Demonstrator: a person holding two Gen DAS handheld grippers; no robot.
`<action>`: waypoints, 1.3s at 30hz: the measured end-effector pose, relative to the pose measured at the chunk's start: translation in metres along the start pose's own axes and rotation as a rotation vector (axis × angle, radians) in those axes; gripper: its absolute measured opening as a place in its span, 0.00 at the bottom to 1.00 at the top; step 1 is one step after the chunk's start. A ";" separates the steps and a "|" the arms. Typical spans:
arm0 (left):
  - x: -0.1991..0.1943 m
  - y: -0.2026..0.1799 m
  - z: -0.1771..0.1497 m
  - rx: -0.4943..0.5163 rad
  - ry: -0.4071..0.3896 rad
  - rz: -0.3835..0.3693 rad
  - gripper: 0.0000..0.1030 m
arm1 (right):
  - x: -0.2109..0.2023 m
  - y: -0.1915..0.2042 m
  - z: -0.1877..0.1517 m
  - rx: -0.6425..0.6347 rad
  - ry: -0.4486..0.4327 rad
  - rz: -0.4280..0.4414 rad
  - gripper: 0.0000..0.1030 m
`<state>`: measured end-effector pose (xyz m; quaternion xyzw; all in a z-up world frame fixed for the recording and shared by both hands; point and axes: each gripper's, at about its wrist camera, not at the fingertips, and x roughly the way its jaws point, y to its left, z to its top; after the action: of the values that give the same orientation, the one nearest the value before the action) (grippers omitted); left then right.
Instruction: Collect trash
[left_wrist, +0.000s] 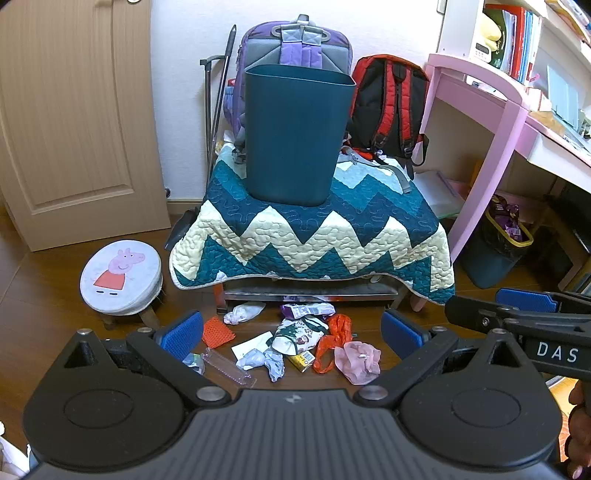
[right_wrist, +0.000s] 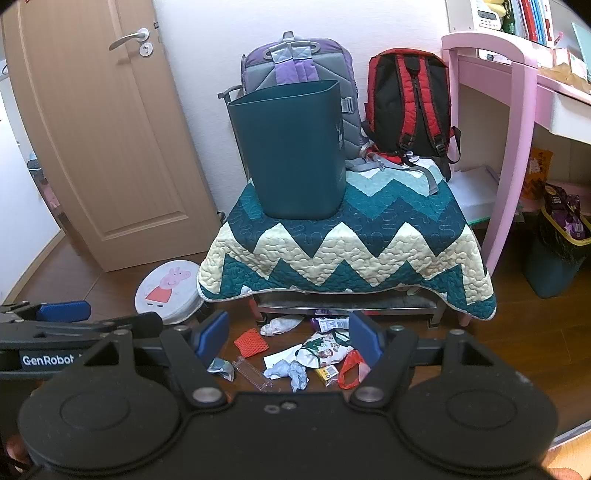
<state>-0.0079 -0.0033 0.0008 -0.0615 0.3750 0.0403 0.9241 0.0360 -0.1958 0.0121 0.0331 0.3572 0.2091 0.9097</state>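
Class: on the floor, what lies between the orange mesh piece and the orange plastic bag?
Between the orange mesh piece and orange plastic bag: white paper, crumpled tissue, printed wrapper. Left wrist view.

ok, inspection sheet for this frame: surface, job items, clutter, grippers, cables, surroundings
Surface: wooden floor; low table under a zigzag quilt.
Job's things: teal bin upright on the quilt; trash heaped on the floor before the table: orange mesh, white wad, printed wrapper, orange bag, pink wad, clear strip.
Clutter: purple backpack behind the bin, red backpack, cartoon stool.
Grippers: left gripper open, empty; right gripper open, empty; both above the heap.
Cables: nothing seen.
Surroundings: door, pink desk, second bin beneath it.
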 end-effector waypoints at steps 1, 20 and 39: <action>0.000 0.000 0.000 -0.001 0.000 -0.001 1.00 | 0.000 0.000 0.000 -0.001 0.000 0.000 0.70; -0.001 -0.007 -0.004 -0.002 0.004 -0.005 1.00 | 0.001 -0.001 -0.002 0.002 -0.002 -0.004 0.70; 0.043 0.010 0.009 0.012 0.039 -0.028 1.00 | 0.046 -0.011 0.008 -0.051 0.025 0.015 0.70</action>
<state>0.0280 0.0094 -0.0238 -0.0621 0.3921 0.0238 0.9175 0.0751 -0.1864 -0.0139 0.0098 0.3627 0.2252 0.9042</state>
